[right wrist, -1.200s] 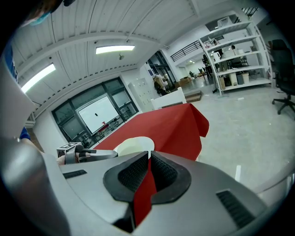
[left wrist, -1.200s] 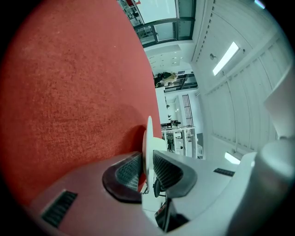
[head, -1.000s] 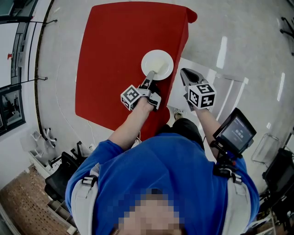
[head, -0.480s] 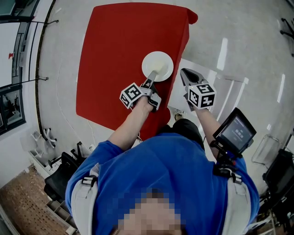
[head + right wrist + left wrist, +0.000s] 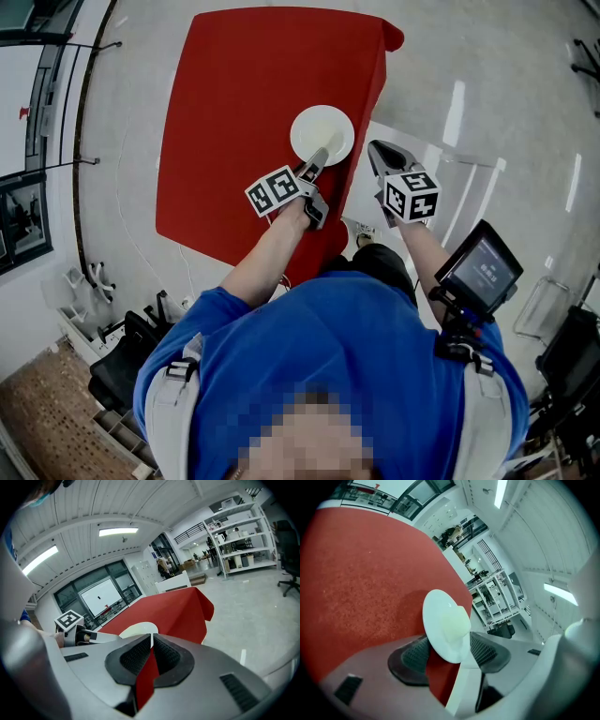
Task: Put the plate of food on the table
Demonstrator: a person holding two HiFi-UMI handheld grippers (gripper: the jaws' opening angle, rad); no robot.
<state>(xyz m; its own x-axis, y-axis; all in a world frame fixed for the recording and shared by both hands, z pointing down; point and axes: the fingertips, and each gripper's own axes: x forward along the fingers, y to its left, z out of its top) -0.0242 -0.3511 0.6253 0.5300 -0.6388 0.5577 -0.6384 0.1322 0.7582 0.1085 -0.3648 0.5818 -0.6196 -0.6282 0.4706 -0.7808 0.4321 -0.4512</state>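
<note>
The left gripper's [image 5: 450,656] jaws stand wide apart, having just been opening. The near rim of the white plate [image 5: 440,620] sits between them, and the pads are no longer pressing on it. The plate carries a pale lump of food [image 5: 455,623] and lies flat on the red table [image 5: 234,103], close to its right edge and toward the near corner. Broad bare red cloth stretches to the left and beyond it. The right gripper [image 5: 151,644] has its jaws drawn together on nothing and hangs past that right edge over the pale floor [image 5: 469,103], near the plate but apart from it. Compared with a second ago, the left jaws have let go of the rim and the left marker cube [image 5: 273,190] has rolled. The plate and the right gripper sit where they were.
</note>
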